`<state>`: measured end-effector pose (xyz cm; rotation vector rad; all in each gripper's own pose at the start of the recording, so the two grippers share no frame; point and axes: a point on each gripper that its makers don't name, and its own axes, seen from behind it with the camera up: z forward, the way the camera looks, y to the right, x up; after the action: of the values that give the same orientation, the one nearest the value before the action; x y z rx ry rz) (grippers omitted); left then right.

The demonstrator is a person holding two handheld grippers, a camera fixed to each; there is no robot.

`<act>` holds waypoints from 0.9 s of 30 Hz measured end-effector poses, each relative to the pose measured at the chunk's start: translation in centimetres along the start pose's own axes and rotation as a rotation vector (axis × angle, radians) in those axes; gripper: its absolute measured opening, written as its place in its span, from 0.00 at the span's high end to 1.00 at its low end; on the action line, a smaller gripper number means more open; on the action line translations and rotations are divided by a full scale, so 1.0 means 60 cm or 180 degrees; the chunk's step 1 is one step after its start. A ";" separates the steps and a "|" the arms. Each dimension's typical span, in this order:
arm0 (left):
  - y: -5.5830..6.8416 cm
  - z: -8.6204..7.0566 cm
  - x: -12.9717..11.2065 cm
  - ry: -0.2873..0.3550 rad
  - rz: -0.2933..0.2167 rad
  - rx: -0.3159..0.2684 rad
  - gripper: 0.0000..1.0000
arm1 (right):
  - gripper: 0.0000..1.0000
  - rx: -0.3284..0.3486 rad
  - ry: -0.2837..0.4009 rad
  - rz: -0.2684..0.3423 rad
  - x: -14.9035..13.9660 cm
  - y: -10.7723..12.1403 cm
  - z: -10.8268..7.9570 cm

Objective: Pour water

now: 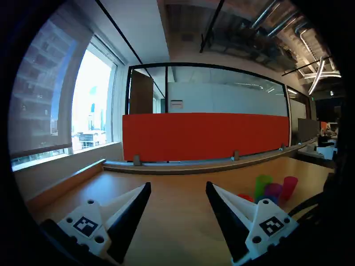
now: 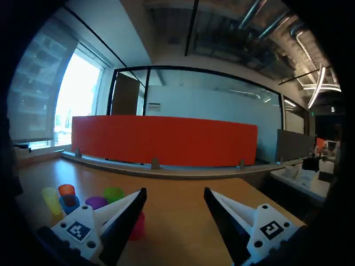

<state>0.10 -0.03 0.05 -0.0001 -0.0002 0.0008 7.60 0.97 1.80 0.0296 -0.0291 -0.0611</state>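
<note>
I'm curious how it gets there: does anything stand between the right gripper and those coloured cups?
Nothing visible does. The right gripper, open, hangs over the wooden desk; the coloured cups stand close at the left of its view, only desk between.

Smooth wood-grain top with a soft sheen: the counter (image 1: 177, 221). Matt white plastic shells with matt black inner faces: the left claw (image 1: 177, 184) and the right claw (image 2: 175, 189). Smooth, translucent coloured plastic: the cups (image 2: 95, 202) at near left. Matt orange: the far screen (image 1: 204, 135). Glossy: the glass wall (image 1: 222, 91) behind it.
</note>
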 end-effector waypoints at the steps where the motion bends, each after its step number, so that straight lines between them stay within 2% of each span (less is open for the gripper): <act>1: -0.002 0.003 0.005 -0.0001 0.0008 -0.0001 0.09 | 0.00 0.0008 -0.0007 0.0004 0.008 0.000 0.002; 9: 0.000 0.025 0.054 0.0008 0.0084 -0.0083 0.09 | 0.00 0.0090 -0.0056 0.0026 0.071 -0.007 0.022; 20: 0.019 0.044 0.146 0.0100 0.0064 -0.0253 0.09 | 0.00 0.0125 0.0019 -0.0016 0.165 -0.002 0.037; 27: 0.023 0.052 0.174 0.0118 0.0142 -0.0293 0.09 | 0.00 0.0125 -0.0003 -0.0084 0.177 0.002 0.044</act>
<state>10.52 1.37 3.17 -0.0922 0.0370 0.0455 18.11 0.38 4.75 0.0692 -0.0310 -0.0871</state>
